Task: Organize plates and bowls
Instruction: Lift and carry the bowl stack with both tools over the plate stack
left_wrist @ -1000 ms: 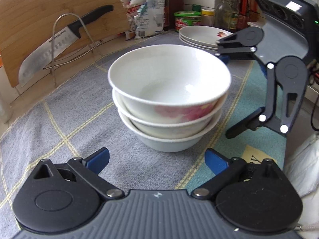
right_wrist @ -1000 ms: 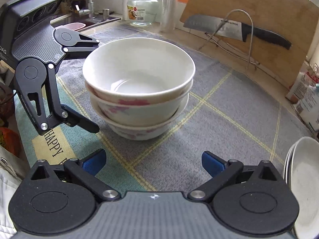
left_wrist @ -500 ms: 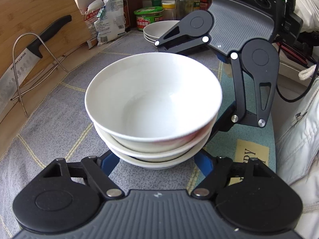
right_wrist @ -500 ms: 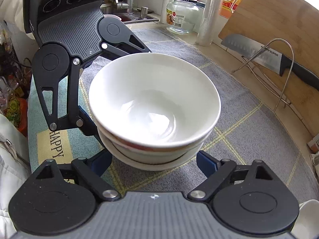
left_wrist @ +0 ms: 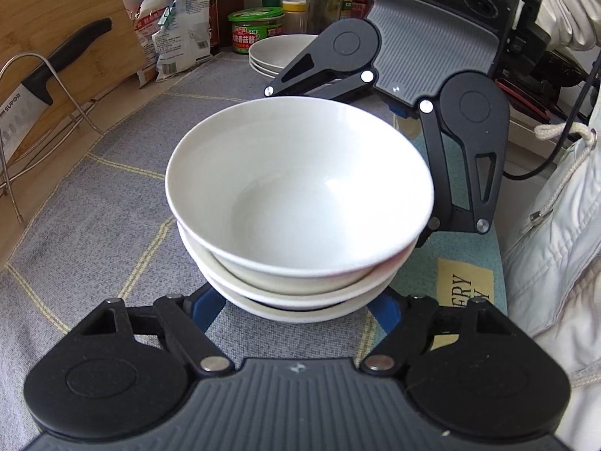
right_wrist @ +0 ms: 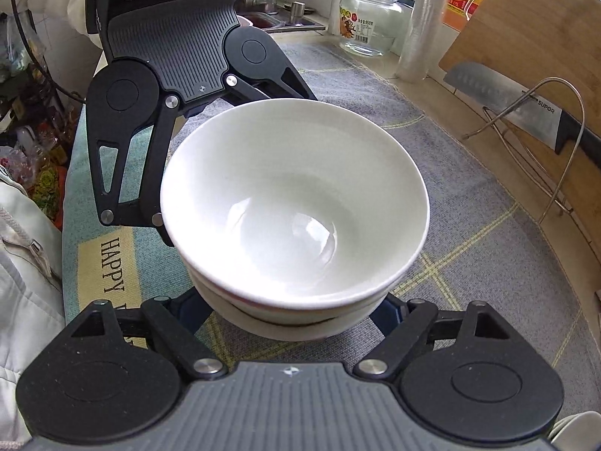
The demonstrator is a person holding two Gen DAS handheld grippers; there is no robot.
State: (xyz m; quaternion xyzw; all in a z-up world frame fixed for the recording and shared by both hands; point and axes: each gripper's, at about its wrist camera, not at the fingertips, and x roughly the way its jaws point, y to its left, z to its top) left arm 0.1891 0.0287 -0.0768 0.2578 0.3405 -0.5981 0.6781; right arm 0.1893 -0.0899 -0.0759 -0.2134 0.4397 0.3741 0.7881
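A stack of three white bowls (left_wrist: pixel 300 203) stands on the grey mat, also seen in the right wrist view (right_wrist: pixel 296 218). My left gripper (left_wrist: pixel 296 306) is open, its blue fingertips under the stack's rim on either side of the lowest bowl. My right gripper (right_wrist: pixel 289 312) is open too and straddles the stack from the opposite side; its fingertips are mostly hidden under the bowls. Each gripper shows across the stack in the other's view. A stack of white plates (left_wrist: pixel 278 54) sits behind, partly hidden by the right gripper.
A knife (right_wrist: pixel 526 112) rests on a wire rack (left_wrist: pixel 45 86) against a wooden board. Jars, bottles and a snack bag (left_wrist: pixel 180 37) line the back. A glass jar (right_wrist: pixel 368 18) and a sink stand at the far end. A blue mat edge (right_wrist: pixel 101 263) lies nearby.
Both grippers have moved in toward the bowl stack from opposite sides, and their fingertips now reach under its rim. The bowls have not visibly moved.
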